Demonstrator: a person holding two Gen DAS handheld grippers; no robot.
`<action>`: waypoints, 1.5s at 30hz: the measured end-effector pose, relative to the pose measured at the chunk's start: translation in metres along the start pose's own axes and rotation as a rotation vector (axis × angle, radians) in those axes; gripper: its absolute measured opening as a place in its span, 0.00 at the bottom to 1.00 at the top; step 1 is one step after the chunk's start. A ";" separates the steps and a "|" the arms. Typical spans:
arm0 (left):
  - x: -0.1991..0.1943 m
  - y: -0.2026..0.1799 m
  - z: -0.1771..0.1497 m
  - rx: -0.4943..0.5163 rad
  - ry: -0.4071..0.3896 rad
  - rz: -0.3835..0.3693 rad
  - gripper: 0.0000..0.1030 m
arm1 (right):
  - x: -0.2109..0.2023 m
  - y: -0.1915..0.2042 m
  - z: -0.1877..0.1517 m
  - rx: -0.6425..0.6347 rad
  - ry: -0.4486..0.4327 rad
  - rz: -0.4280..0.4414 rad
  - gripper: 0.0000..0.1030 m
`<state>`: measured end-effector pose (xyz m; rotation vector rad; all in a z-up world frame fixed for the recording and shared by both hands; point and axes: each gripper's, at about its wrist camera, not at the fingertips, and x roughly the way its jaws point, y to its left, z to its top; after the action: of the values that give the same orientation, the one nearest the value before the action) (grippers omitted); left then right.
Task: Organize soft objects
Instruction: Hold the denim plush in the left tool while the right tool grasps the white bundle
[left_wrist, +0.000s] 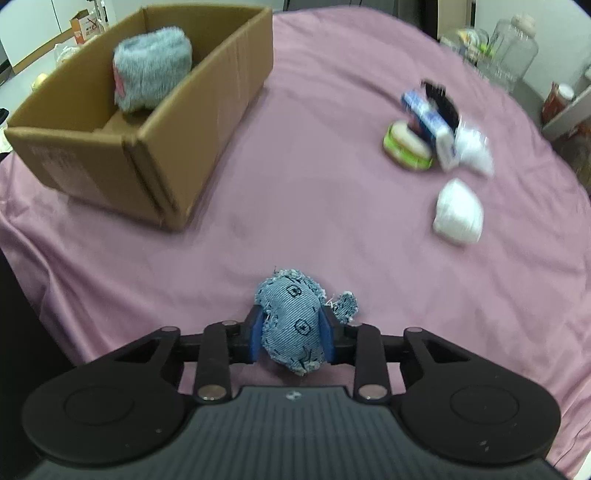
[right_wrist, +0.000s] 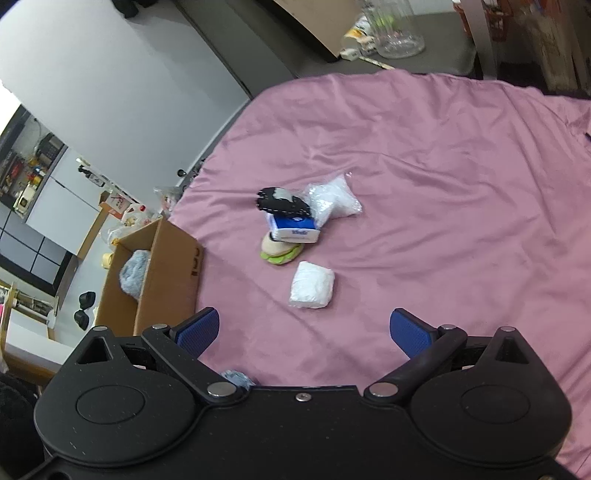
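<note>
Denim plush toy (left_wrist: 291, 321), a small blue thing with frayed edges and a little ear sticking out, is seen at about 6 o'clock in the left wrist view, low on the pink cloth (left_wrist: 295, 166). It's pinched by the left gripper (left_wrist: 291, 332), the blue pads (left_wrist: 256, 336) pressed into both its sides. A cardboard box (left_wrist: 159, 155) is parked at 10 o'clock, open on top, and a fluffy grey-blue plush (left_wrist: 151, 70) is already sitting inside it toward the far end. Over at 2 o'clock a blurry little heap can be made out: a sandwich-shaped toy (left_wrist: 406, 146) with green edges, a blue and white tissue pack (left_wrist: 428, 118) leaning on it, something black (left_wrist: 439, 98) behind, and a white bag (left_wrist: 474, 147) beside them. A white folded bundle (left_wrist: 458, 212) lies on its own at 3 o'clock, apart from the heap.

In the right wrist view the right gripper (right_wrist: 303, 332) is spread wide, nothing between its blue pads (right_wrist: 412, 332), held over bare pink cloth (right_wrist: 443, 184). The white folded bundle (right_wrist: 312, 286) is just past the fingertips at 12 o'clock. Beyond it the same heap is stacked: sandwich-shaped toy (right_wrist: 279, 253) at the bottom, tissue pack (right_wrist: 293, 229) on top, the black item (right_wrist: 282, 203) above that, and the white bag (right_wrist: 332, 199) touching at 1 o'clock. The cardboard box (right_wrist: 170, 273) is at 9 o'clock with the grey-blue plush (right_wrist: 135, 275) inside. A bit of the denim toy (right_wrist: 236, 378) peeks out at 7 o'clock behind the gripper body.
</note>
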<state>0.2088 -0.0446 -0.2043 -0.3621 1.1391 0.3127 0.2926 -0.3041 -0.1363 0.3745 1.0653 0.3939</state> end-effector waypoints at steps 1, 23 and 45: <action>-0.003 0.000 0.003 -0.004 -0.018 -0.003 0.28 | 0.003 -0.002 0.003 0.011 0.002 0.000 0.97; -0.007 0.001 0.050 -0.007 -0.141 -0.059 0.27 | 0.079 0.007 0.020 0.031 0.116 -0.023 0.82; -0.030 0.017 0.052 -0.017 -0.133 -0.129 0.27 | 0.121 0.024 0.012 -0.080 0.179 -0.128 0.40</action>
<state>0.2328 -0.0080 -0.1588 -0.4217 0.9787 0.2290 0.3524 -0.2260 -0.2125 0.2007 1.2368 0.3593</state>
